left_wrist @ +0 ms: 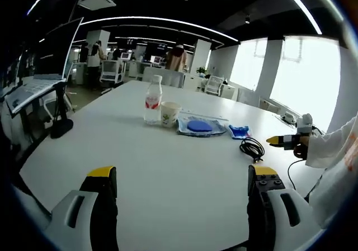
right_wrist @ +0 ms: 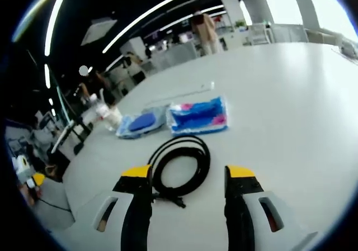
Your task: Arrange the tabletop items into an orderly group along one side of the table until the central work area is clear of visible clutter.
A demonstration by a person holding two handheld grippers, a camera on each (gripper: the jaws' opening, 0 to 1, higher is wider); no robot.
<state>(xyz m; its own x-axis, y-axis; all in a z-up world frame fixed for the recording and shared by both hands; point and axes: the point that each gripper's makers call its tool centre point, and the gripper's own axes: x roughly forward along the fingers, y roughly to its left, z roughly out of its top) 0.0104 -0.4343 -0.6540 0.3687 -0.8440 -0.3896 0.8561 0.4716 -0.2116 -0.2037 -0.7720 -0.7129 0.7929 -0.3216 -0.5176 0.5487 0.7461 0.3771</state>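
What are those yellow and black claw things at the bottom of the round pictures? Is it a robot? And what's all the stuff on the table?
It's not a robot. A person holds a grabber tool in each hand, and each tool carries a small camera looking out between its two jaws. That is why the pictures are round and bendy.

One picture comes from the left gripper, the other from the right gripper. Both have their jaws apart and hold nothing.

On the white table stand a water bottle and a paper cup side by side. Next to them lie a clear bag with something blue inside and a small blue packet. A coiled black cable lies just in front of the right gripper's jaws, so that may be grabbed next.

People stand far back in the office.
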